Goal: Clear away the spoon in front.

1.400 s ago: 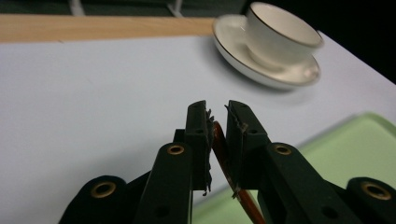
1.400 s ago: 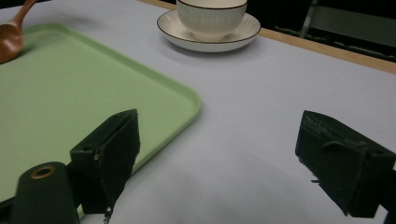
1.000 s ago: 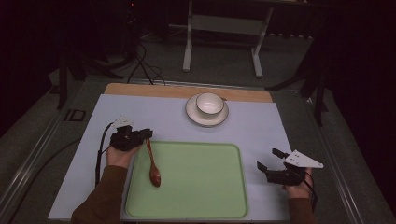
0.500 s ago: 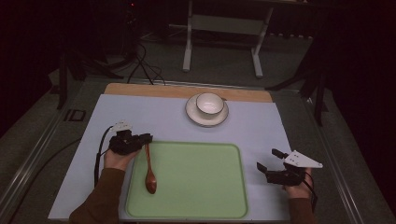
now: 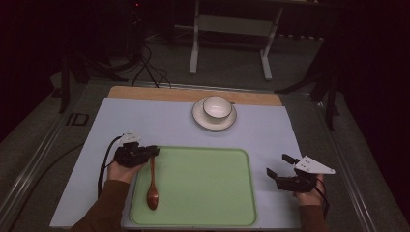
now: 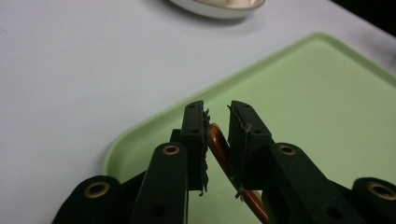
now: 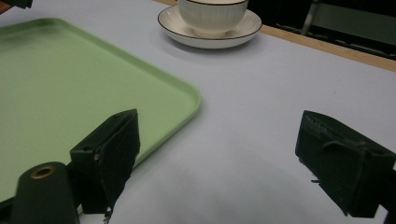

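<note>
The wooden spoon (image 5: 153,184) lies along the left edge of the green tray (image 5: 203,193), bowl toward 6 o'clock and handle tip toward 12 o'clock. I hold that handle tip in the left gripper (image 5: 153,152). In the left gripper view the handle (image 6: 219,148) runs slantwise between the two black jaws, which stand close together around it with a narrow gap at the tips. I judge the grip light rather than firm.

I rate the spoon as light, stiff and smooth-lacquered, so it can pivot or slip in the pads. A hold nearer mid-handle would steady it better than the thin tip.

My left hand (image 5: 123,169) rests at the tray's 9 o'clock side, the gripper pointing level toward 3 o'clock across the rim.

The right gripper (image 5: 277,166) sits at 3 o'clock of the tray on the pale table cover (image 5: 145,121), jaws wide apart and holding nothing, aimed toward 10 o'clock.

The cup (image 5: 216,107) on its saucer (image 5: 200,119) stands at 12 o'clock, well apart from both grippers
</note>
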`<act>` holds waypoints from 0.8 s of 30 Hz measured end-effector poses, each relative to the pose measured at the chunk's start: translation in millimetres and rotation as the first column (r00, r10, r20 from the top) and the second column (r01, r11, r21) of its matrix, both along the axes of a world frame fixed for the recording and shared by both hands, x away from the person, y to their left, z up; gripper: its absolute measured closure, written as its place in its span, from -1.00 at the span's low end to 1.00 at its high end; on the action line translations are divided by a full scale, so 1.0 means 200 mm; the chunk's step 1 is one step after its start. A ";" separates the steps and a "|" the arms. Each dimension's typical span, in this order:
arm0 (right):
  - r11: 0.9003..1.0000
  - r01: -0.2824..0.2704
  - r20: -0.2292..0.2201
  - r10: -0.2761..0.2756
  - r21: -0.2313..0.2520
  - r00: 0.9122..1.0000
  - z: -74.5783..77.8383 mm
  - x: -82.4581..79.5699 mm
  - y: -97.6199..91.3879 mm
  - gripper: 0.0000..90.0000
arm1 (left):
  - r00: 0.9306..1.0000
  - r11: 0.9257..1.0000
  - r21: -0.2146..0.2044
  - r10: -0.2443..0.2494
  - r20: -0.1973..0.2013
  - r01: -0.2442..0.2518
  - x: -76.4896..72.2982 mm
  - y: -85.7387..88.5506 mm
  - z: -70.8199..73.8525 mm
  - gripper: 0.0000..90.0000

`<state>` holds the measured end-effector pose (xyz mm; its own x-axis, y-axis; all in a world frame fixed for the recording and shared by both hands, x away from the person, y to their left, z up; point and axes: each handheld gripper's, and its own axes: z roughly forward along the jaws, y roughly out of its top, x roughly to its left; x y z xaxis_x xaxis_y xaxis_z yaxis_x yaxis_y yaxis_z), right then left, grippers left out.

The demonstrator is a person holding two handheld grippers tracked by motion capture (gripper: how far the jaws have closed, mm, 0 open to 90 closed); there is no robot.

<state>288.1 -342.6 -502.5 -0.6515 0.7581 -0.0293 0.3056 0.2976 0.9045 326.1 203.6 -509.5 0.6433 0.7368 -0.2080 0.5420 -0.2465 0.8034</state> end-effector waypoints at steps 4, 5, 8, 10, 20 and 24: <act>1.000 -0.003 0.000 0.003 -0.004 1.000 0.00 0.00 0.00 -0.70 | 1.000 1.000 0.020 -0.003 -0.005 0.003 0.01 0.00 -0.02 0.67; 1.000 -0.003 -0.001 0.003 -0.003 1.000 0.00 0.00 0.00 -0.70 | 1.000 1.000 0.018 0.000 -0.010 0.000 0.02 0.01 -0.03 0.67; 1.000 -0.002 -0.003 0.002 -0.002 1.000 0.00 0.00 0.00 -0.70 | 1.000 0.999 0.037 0.010 -0.022 -0.009 0.04 0.02 -0.06 0.65; 1.000 -0.003 -0.002 0.003 -0.002 1.000 0.00 0.00 0.00 -0.70 | 1.000 0.999 0.050 0.016 -0.024 -0.015 0.05 0.02 -0.07 0.63; 1.000 -0.008 -0.002 0.008 -0.005 1.000 0.00 0.01 0.00 -0.70 | 0.995 0.995 0.060 0.085 -0.053 -0.082 0.08 0.06 -0.11 0.24; 1.000 -0.007 -0.002 0.007 -0.007 1.000 0.00 0.01 0.00 -0.70 | 0.993 0.993 0.052 0.110 -0.042 -0.107 0.08 0.06 -0.10 0.05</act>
